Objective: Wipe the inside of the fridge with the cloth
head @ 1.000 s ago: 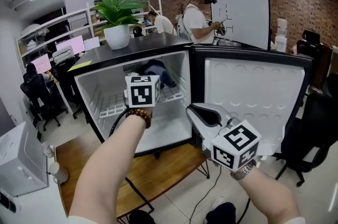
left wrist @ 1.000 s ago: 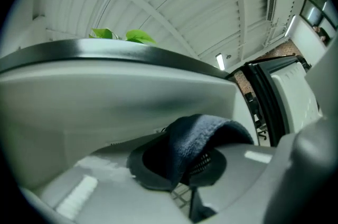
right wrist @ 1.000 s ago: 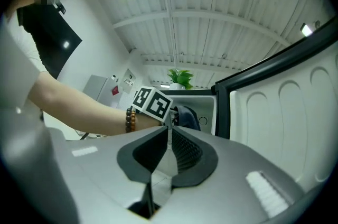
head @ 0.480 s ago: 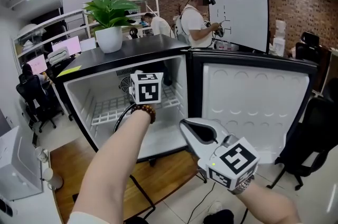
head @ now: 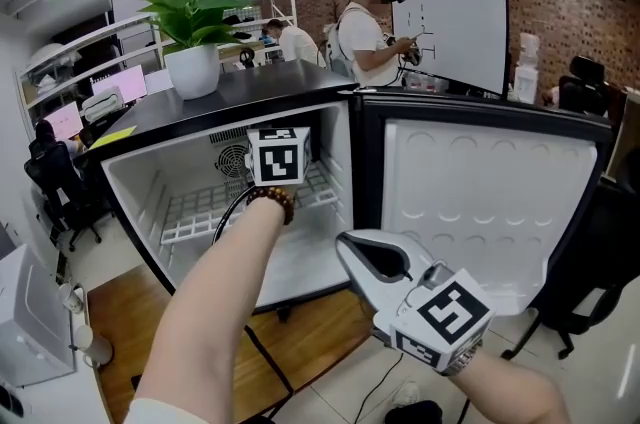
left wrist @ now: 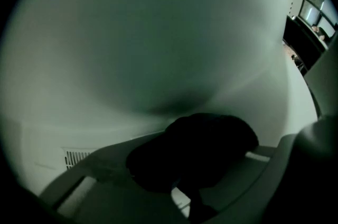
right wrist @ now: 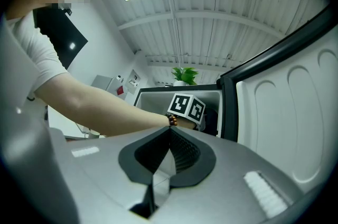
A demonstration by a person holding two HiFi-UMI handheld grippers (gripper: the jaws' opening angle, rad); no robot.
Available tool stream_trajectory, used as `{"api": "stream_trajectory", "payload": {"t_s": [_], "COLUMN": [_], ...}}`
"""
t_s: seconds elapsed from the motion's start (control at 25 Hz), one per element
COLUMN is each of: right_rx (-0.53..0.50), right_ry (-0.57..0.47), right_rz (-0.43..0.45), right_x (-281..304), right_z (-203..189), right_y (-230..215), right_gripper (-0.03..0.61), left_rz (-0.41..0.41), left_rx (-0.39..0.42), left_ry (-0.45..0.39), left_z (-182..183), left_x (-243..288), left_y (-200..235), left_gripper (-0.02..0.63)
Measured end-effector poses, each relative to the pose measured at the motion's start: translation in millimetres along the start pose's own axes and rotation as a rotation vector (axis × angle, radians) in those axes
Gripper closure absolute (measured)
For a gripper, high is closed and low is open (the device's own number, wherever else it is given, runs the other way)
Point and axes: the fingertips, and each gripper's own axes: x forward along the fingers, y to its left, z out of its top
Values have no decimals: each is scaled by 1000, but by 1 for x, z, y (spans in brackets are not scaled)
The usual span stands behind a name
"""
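Holding the left tool deep inside the open fridge, above the wire shelf, clenched on a bunched dark cloth close to the pale far wall. Keeping the right tool near, outside the fridge by its open door at right, clamped tight on nothing.

— Where does the head camera look from?
— Above and behind both arms, facing down into the open fridge.
— And the claw cameras?
— The left claw one is inside, close against the pale inner wall. The right claw one sits outside, facing the opening; it shares the left marker cube with the head view.
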Motion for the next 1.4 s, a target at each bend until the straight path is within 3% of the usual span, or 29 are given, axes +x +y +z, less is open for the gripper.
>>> {"api": "stream_trajectory", "payload": {"t_s": [0.2, 0.48, 1.4], "right_rx": [14, 13, -15], "right_ry": [5, -8, -27], "right_rz": [-3, -1, 19], "right_x": [0, -4, -27], "right_z": [-5, -3, 27], "right_y": [-4, -2, 43], "right_gripper": [577, 577, 577], "left_rz": [-33, -109, -284], "left_rx": [-37, -200, -264], "left_ry": [-14, -47, -58], "left_z": [4, 8, 31], "left_x": [6, 1, -74], "left_y": [-8, -24, -72], "left_gripper": [589, 597, 597]}}
